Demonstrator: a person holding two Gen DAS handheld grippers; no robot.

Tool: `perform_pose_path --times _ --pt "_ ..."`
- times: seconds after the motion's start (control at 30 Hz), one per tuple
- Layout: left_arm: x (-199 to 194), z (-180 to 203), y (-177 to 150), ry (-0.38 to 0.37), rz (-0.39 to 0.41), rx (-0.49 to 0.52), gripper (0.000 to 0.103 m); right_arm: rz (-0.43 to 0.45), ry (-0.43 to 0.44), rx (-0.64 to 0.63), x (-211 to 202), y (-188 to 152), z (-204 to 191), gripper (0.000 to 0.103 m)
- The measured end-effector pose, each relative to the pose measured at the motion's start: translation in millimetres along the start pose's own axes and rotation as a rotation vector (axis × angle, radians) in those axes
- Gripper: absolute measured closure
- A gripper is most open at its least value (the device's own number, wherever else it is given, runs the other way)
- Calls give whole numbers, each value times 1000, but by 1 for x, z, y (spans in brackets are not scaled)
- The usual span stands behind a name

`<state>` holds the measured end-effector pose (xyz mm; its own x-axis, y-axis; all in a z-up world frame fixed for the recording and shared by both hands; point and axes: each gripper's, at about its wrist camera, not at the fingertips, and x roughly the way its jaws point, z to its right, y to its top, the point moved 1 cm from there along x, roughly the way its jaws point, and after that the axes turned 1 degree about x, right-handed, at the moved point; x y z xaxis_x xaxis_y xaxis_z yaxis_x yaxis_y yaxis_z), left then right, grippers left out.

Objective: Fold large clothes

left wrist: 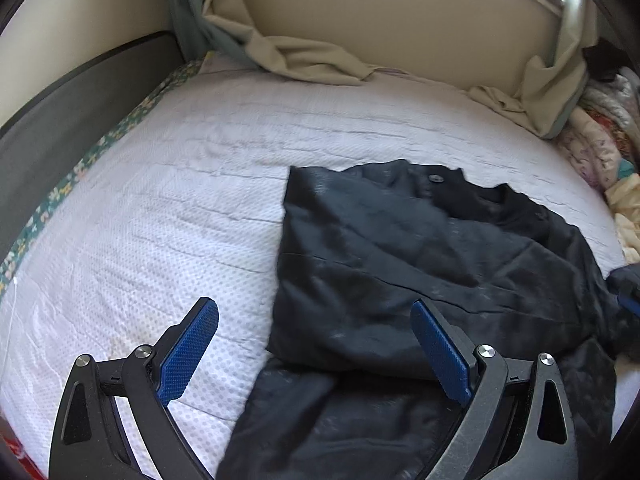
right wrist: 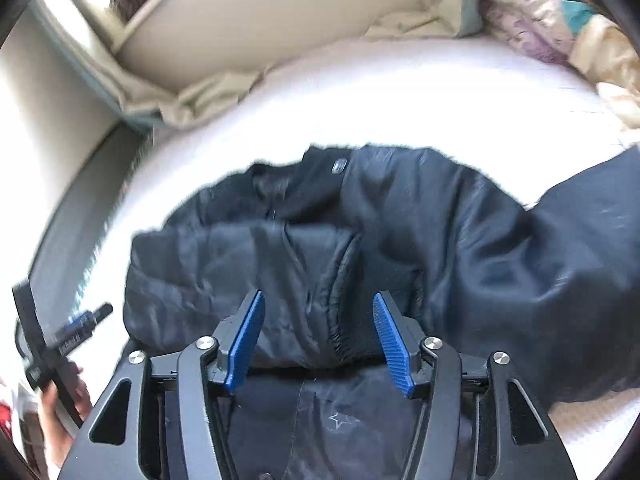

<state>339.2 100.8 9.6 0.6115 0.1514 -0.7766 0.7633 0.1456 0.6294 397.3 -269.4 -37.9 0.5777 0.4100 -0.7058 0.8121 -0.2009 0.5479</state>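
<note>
A black jacket (left wrist: 400, 256) lies partly folded on the white bed cover (left wrist: 160, 200), collar and a button at the far end. My left gripper (left wrist: 314, 344) is open and empty, hovering over the jacket's near left edge. In the right wrist view the jacket (right wrist: 460, 248) fills the middle, one sleeve folded across with its elastic cuff (right wrist: 344, 336) between the fingers. My right gripper (right wrist: 318, 340) is open, its blue pads either side of the cuff without pinching it. The left gripper's body (right wrist: 48, 344) shows at the left, held by a hand.
The bed's grey frame (left wrist: 60, 120) and floral sheet edge (left wrist: 60, 196) run along the left. Beige curtain cloth (left wrist: 304, 56) lies at the far edge by the wall. A pile of patterned bedding (left wrist: 600, 144) sits at the right, also in the right wrist view (right wrist: 560, 24).
</note>
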Motion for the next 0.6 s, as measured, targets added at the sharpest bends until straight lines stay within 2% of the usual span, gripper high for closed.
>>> perform_pose_path --times 0.13,0.33,0.4,0.5,0.6 --pt "-1 3 -6 -21 -13 28 4 51 -27 81 -25 5 26 44" --pt "-11 22 -7 -70 -5 42 3 115 -164 214 -71 2 81 41" --pt "-17 23 -7 -86 7 43 3 143 -208 301 -94 -3 111 41" --pt "-21 22 -6 -99 13 33 3 189 -226 434 -123 -16 157 41" --pt "-23 20 -6 -104 10 22 3 250 -286 621 -151 -40 212 41"
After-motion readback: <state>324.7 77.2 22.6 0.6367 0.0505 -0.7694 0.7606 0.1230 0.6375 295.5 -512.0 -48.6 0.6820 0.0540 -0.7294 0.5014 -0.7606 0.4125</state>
